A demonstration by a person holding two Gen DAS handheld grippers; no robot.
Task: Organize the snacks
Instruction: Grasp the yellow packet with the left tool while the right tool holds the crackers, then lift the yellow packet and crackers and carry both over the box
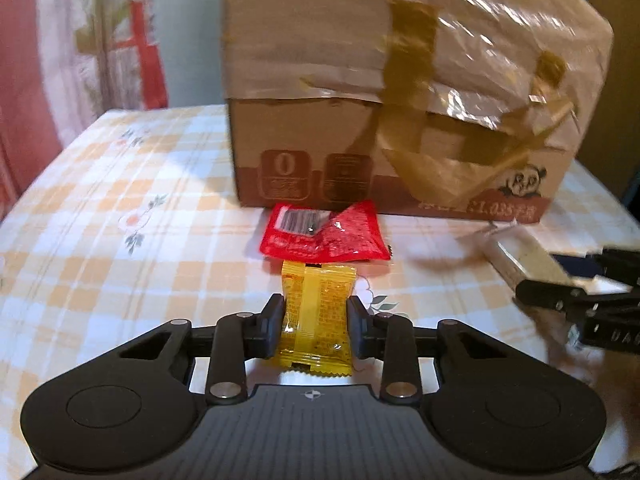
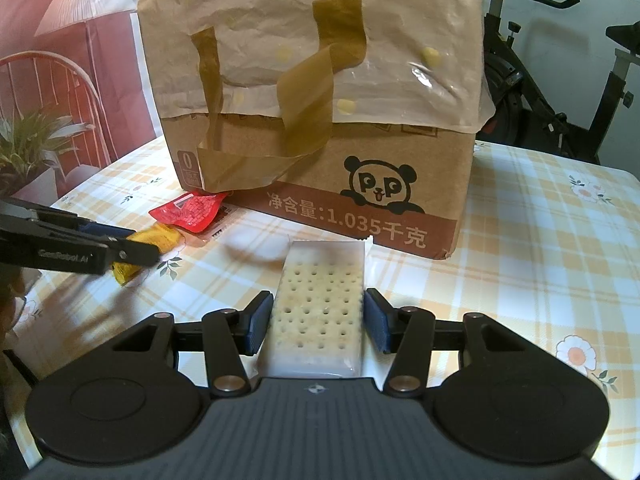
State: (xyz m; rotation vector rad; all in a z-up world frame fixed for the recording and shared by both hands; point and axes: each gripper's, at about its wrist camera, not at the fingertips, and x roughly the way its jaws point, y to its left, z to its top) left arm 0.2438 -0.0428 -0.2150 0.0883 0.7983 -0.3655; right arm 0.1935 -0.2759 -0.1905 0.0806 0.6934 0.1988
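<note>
A yellow snack packet (image 1: 320, 336) lies on the checked tablecloth, and my left gripper (image 1: 316, 306) is shut on it, a pad pressed against each side. Just beyond it a red packet (image 1: 324, 236) lies against the foot of the cardboard box (image 1: 360, 120). My right gripper (image 2: 319, 299) is shut on a clear-wrapped cracker pack (image 2: 320, 320), which points toward the box (image 2: 320, 120). In the right wrist view the left gripper (image 2: 132, 250) shows at the left with the yellow packet (image 2: 160, 238), beside the red packet (image 2: 188, 210). The right gripper (image 1: 576, 276) with its cracker pack (image 1: 524, 258) shows at the left view's right edge.
The tall box, wrapped in loose tape and plastic, fills the back of the table (image 2: 540, 240). An exercise bike (image 2: 540, 80) stands behind the table at the right. A potted plant (image 2: 28, 148) and a red printed curtain (image 1: 40, 60) are at the left.
</note>
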